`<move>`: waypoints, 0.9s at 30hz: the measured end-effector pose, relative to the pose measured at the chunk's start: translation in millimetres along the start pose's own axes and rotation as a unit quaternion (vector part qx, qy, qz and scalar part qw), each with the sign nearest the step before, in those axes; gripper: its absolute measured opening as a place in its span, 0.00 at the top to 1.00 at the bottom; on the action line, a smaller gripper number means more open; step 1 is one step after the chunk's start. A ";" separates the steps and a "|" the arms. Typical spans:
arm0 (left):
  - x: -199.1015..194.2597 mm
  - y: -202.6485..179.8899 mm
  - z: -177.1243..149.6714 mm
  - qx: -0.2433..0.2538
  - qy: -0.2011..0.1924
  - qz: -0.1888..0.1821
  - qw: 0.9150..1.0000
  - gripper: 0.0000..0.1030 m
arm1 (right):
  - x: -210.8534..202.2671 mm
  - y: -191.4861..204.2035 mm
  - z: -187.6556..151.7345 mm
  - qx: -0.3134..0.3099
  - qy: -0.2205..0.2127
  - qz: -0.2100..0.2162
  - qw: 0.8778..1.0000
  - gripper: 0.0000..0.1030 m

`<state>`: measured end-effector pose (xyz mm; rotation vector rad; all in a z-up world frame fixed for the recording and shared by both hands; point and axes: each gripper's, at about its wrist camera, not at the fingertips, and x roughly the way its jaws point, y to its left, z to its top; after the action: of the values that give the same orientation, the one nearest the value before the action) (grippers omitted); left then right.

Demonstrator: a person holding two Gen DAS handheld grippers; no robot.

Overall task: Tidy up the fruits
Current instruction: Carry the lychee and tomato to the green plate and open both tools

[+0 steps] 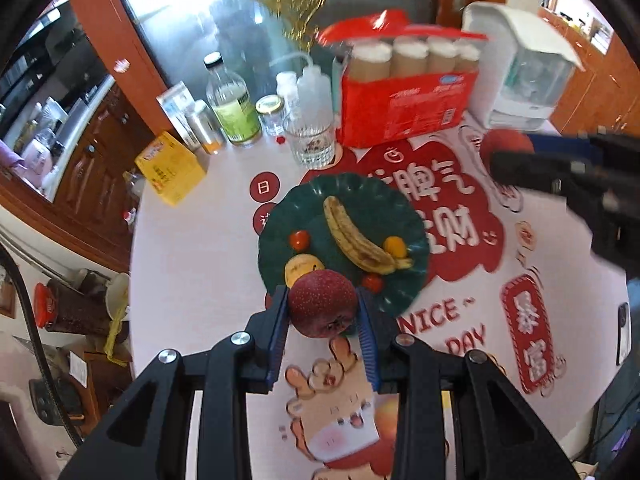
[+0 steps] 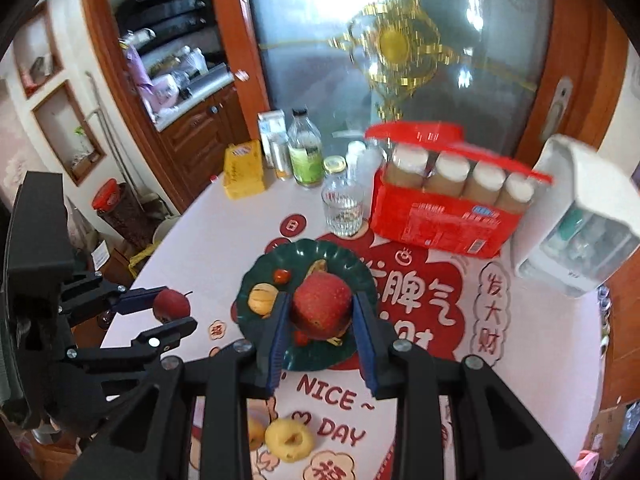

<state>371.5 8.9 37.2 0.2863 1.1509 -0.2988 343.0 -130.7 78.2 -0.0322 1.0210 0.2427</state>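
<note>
My left gripper is shut on a dark red speckled pear and holds it over the near rim of a green plate. The plate carries a banana, two cherry tomatoes, a small orange fruit and a yellow fruit. My right gripper is shut on a red apple above the same plate. In the right wrist view the left gripper hangs at the left with its pear. A yellow apple lies on the tablecloth, nearer than the plate.
Behind the plate stand a ribbed glass, a red carton of capped tubes, several bottles and jars, a yellow box and a white appliance. The table's edge runs down the left, with clutter on the floor beyond.
</note>
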 end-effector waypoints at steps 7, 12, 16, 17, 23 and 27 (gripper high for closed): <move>97.6 16.2 23.0 -0.013 0.049 -0.035 0.998 0.70 | 111.6 -18.6 -5.3 0.047 0.066 0.017 0.997 0.69; 151.4 23.2 26.8 -0.025 0.076 -0.050 0.996 0.70 | 165.1 -29.0 -14.9 0.073 0.096 0.023 0.992 0.69; 178.4 23.9 26.5 -0.030 0.080 -0.062 0.994 0.70 | 195.9 -35.1 -24.6 0.084 0.111 0.025 0.990 0.69; 182.1 22.9 27.0 -0.030 0.081 -0.064 0.994 0.70 | 202.3 -36.0 -26.8 0.085 0.112 0.025 0.990 0.69; 199.7 19.7 31.8 -0.025 0.084 -0.069 0.994 0.70 | 224.1 -40.9 -29.7 0.097 0.111 0.036 0.988 0.69; 207.8 16.4 32.1 -0.013 0.081 -0.063 0.995 0.70 | 236.5 -38.7 -28.7 0.095 0.120 0.035 0.988 0.69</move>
<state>483.1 -5.4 -141.1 0.2192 1.3352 -0.3767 445.0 -128.5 -140.5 0.1511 1.2826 0.2064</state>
